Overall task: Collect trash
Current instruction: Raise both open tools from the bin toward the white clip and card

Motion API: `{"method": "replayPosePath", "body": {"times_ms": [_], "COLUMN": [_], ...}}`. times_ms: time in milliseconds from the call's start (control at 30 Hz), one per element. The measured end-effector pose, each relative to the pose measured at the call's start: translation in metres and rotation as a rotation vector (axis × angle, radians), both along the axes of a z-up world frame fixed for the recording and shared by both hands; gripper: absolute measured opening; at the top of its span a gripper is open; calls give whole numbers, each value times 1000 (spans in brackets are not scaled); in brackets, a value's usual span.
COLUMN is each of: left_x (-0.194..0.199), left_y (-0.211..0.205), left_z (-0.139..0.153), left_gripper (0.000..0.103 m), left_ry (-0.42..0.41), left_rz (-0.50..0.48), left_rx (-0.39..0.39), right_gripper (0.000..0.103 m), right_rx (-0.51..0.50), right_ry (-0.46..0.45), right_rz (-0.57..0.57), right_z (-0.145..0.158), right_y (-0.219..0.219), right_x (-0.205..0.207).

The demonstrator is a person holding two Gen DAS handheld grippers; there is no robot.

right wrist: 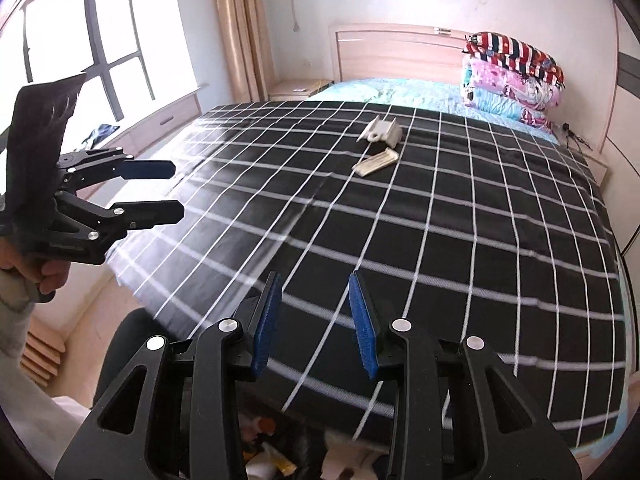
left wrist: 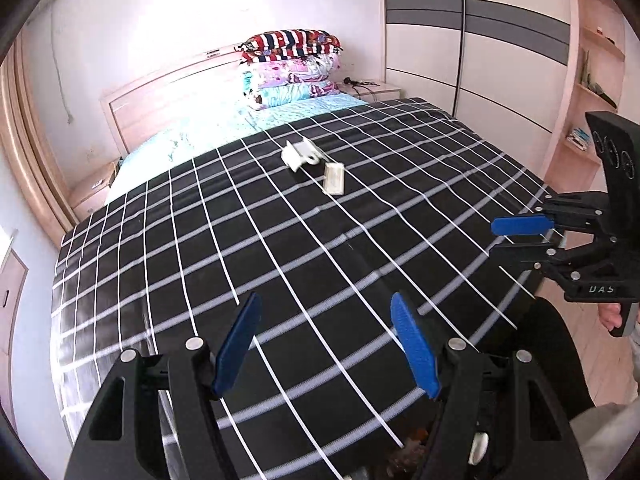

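Left tongs: I had the left tongs [left wrist: 326, 340] spread wide with nothing between the blue pads, poised over the near edge of the bed; the right wrist view showed them [right wrist: 178, 190] at the left, parted and empty too.
Right tongs: my right tongs [right wrist: 314, 320] stood apart as well, holding nothing; the left wrist view showed them [left wrist: 494, 238] off to the right, over the bed's edge, with a gap between the fingers.
Hands: a hand [right wrist: 44, 276] was wrapped round the left handle.
Bed cover: beneath both tongs lay the black blanket [left wrist: 280, 280] with its white grid lines.
Trash: I saw two pale pieces lying on the blanket well beyond the tongs, towards the middle of the bed: a white crumpled carton [left wrist: 300, 154] and, just beside it and nearer me, a flat beige packet [left wrist: 334, 178]. The right wrist view showed the carton [right wrist: 382, 130] and packet [right wrist: 376, 163] too.
Further out: folded quilts [left wrist: 290, 68] were stacked at the headboard [left wrist: 160, 104], with a wardrobe [left wrist: 480, 40] on the right.
Bin: I could make out litter in a dark container [right wrist: 276, 452] under the right tongs, blurred.
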State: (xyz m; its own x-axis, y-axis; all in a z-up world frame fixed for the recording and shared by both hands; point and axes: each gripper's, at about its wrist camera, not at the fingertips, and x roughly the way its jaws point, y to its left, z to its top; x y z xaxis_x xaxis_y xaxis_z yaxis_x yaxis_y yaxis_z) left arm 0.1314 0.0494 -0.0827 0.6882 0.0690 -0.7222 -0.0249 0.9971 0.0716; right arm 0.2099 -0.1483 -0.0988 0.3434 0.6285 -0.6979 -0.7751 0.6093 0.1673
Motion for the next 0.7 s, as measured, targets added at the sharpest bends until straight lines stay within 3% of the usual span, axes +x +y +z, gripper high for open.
{"method": "replayPosePath", "body": {"times_ms": [700], "left_x": [139], "left_y": [49], "left_z": [-29], "left_gripper": [65], "left_ry": [46], "left_rz": [-4], "left_rx": [58], "right_gripper": [27], "right_rx": [-26], "right_ry": [17], "right_rz": [-15], "right_z": [-13], "right_y": [48], "right_x": [108]}}
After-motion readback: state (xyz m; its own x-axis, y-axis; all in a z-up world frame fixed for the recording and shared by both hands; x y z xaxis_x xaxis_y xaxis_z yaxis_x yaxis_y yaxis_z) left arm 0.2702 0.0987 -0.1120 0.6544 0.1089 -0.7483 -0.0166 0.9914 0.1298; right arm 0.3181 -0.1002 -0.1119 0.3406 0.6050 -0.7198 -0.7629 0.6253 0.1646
